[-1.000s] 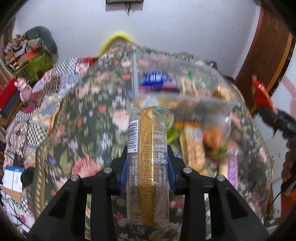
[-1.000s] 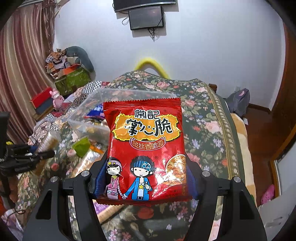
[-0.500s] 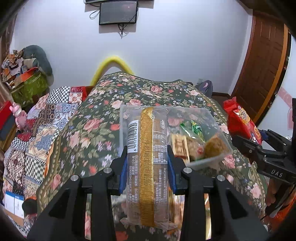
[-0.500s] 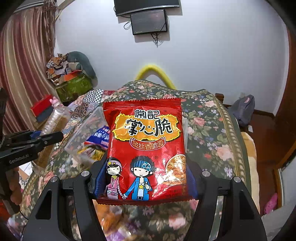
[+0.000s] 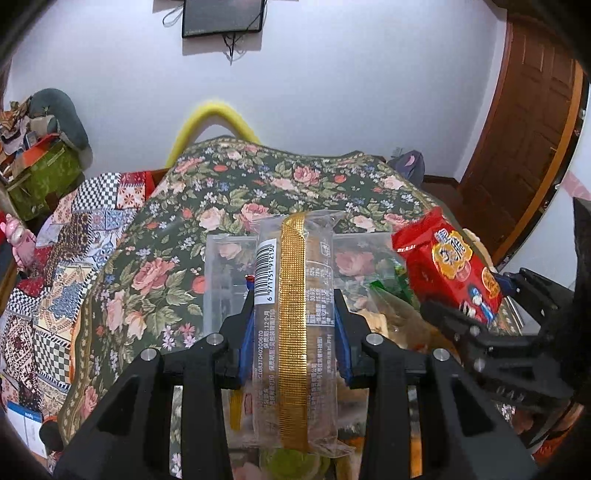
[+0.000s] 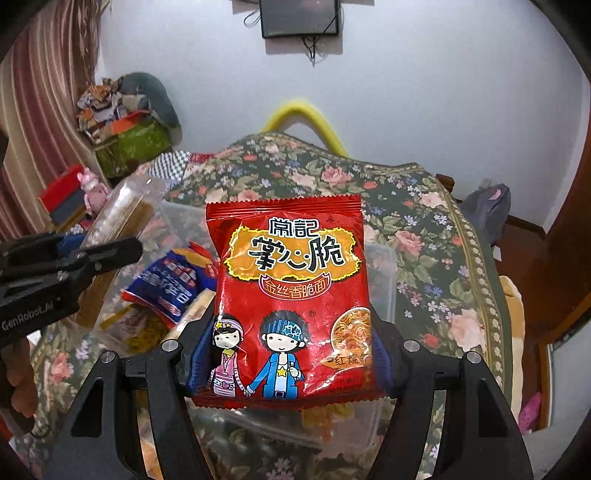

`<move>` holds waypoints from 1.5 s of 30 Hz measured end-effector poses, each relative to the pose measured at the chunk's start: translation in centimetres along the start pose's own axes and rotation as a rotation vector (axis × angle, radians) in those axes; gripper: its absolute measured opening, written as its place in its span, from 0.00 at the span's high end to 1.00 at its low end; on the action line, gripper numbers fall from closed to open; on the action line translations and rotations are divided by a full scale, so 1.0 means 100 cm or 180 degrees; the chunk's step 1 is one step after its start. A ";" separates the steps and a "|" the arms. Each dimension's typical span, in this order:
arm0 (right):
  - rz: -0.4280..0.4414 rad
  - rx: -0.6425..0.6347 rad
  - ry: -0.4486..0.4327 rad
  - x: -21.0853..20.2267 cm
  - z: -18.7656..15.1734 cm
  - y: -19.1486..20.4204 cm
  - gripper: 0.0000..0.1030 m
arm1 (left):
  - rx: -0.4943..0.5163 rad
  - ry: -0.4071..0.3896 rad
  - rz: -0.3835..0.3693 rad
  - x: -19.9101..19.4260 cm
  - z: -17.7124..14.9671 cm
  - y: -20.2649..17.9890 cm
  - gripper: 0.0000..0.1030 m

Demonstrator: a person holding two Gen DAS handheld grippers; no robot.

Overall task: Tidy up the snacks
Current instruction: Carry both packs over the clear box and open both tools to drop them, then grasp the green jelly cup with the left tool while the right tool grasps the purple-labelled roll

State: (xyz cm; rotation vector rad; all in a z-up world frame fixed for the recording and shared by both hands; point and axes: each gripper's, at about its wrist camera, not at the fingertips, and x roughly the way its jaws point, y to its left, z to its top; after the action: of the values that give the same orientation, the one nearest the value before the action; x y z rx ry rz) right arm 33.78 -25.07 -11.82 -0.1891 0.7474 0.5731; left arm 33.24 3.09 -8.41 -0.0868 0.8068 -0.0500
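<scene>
- Left wrist view: looks forward, slightly downward, close over the clear bin (image 5: pixel 221 280) on the floral bedspread (image 5: pixel 155 266).
- Right wrist view: faces likewise, beside it.
- Shared: bin, bedspread, wall screen (image 6: pixel 299 18).

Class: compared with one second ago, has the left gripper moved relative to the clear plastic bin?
Yes. The left gripper, holding the clear gold-striped biscuit packet, pulled back and tilted up; the clear plastic bin sits lower in view.

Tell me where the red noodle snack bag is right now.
The red noodle snack bag is clamped upright in the right tongs, centre of the right wrist view, above the clear plastic bin on the floral bedspread.
</scene>
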 end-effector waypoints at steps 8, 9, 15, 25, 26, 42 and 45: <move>-0.0106 -0.0085 0.0071 -0.007 -0.003 0.007 0.20 | 0.0052 -0.0107 0.0057 -0.004 -0.002 0.000 0.55; -0.0163 -0.0081 0.0066 -0.012 -0.003 0.007 0.15 | 0.0073 -0.0139 0.0075 -0.010 -0.003 -0.001 0.52; -0.0309 -0.0166 -0.0195 -0.054 -0.014 0.014 0.01 | 0.0218 -0.0299 0.0151 -0.047 -0.016 -0.003 0.41; -0.0336 -0.0229 -0.0105 -0.091 -0.059 0.039 0.00 | 0.0144 -0.0127 0.0043 -0.093 -0.083 0.006 0.36; -0.0306 -0.0208 -0.0078 -0.091 -0.064 0.040 0.00 | 0.0119 -0.0100 0.0049 -0.094 -0.089 0.008 0.36; 0.0334 0.0693 0.0713 -0.051 -0.143 0.041 0.25 | -0.0228 0.0337 0.0048 -0.082 -0.172 0.036 0.36; 0.0340 0.0778 0.0823 -0.041 -0.149 0.039 0.39 | -0.0225 0.0383 -0.0016 -0.071 -0.170 0.032 0.36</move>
State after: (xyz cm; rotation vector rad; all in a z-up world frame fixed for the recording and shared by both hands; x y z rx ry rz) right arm 20.41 -28.91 -19.67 0.0042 1.0761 0.5590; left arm 16.09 5.85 -15.29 -0.1537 0.9287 -0.0317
